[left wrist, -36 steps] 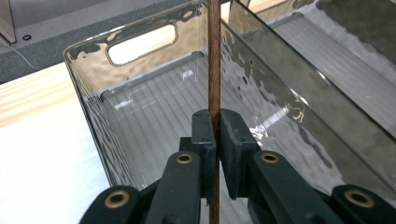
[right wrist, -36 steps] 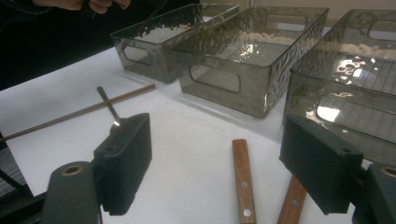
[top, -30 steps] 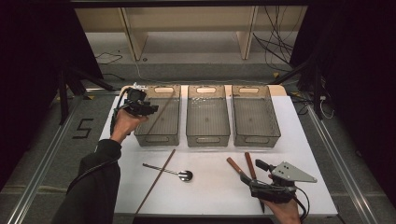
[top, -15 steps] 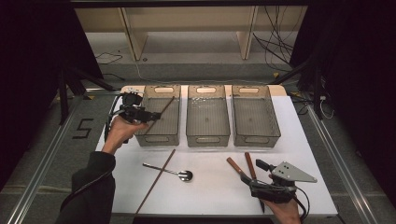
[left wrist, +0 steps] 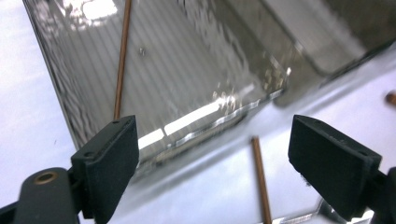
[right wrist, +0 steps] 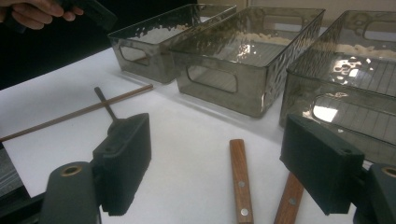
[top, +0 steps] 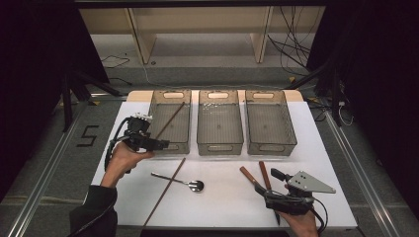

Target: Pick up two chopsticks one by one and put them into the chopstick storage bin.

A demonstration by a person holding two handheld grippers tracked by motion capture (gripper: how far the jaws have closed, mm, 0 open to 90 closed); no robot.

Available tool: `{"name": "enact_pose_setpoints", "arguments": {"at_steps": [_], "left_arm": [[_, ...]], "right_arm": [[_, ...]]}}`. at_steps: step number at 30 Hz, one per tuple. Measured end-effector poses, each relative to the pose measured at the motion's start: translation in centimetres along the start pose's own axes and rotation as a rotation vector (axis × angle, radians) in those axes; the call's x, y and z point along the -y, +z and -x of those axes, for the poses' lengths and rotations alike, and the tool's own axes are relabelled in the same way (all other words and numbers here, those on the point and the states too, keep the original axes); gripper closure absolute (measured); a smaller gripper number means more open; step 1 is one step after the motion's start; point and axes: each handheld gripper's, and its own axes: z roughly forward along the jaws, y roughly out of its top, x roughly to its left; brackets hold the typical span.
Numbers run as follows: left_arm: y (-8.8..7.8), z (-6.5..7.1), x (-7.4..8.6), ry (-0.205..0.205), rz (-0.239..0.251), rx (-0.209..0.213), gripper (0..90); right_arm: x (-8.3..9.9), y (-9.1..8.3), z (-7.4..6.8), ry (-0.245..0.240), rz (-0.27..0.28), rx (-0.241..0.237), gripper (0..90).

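One chopstick (top: 169, 120) lies in the left bin (top: 170, 146), let go; the left claw (top: 159, 144) has just been opening, nothing between its jaws. Next comes the second chopstick (top: 164, 191) on the bench (top: 222, 207), needing a thin, centred pinch. The right claw (top: 274, 176) rests spread over two wooden handles (top: 253, 179).

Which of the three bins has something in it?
The left bin: a chopstick lies slanted in it, near the left gripper. The middle and right bins look empty.

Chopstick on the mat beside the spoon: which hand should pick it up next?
Left, probably. The left gripper is open, empty and close to the chopstick on the mat; the right gripper sits by the wooden handles.
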Motion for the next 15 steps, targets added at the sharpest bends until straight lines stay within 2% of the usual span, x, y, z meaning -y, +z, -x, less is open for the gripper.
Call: {"name": "enact_pose_setpoints", "arguments": {"at_steps": [3,6,12,15], "left_arm": [[-0.1,0.3,0.4,0.002,-0.008,-0.004,15.7],[0.1,1.0,1.3,0.010,-0.053,0.000,15.6],[0.3,2.5,2.6,0.038,-0.098,0.002,15.6],[0.6,2.8,3.0,0.030,-0.114,0.010,15.6]], "right_arm": [[0.0,0.0,-0.1,-0.003,0.001,0.000,25.1],[0.0,0.0,-0.1,-0.003,-0.002,-0.001,25.1],[0.0,0.0,-0.1,-0.002,-0.001,0.000,25.1],[0.0,0.0,0.0,-0.002,-0.001,-0.001,25.1]]}}
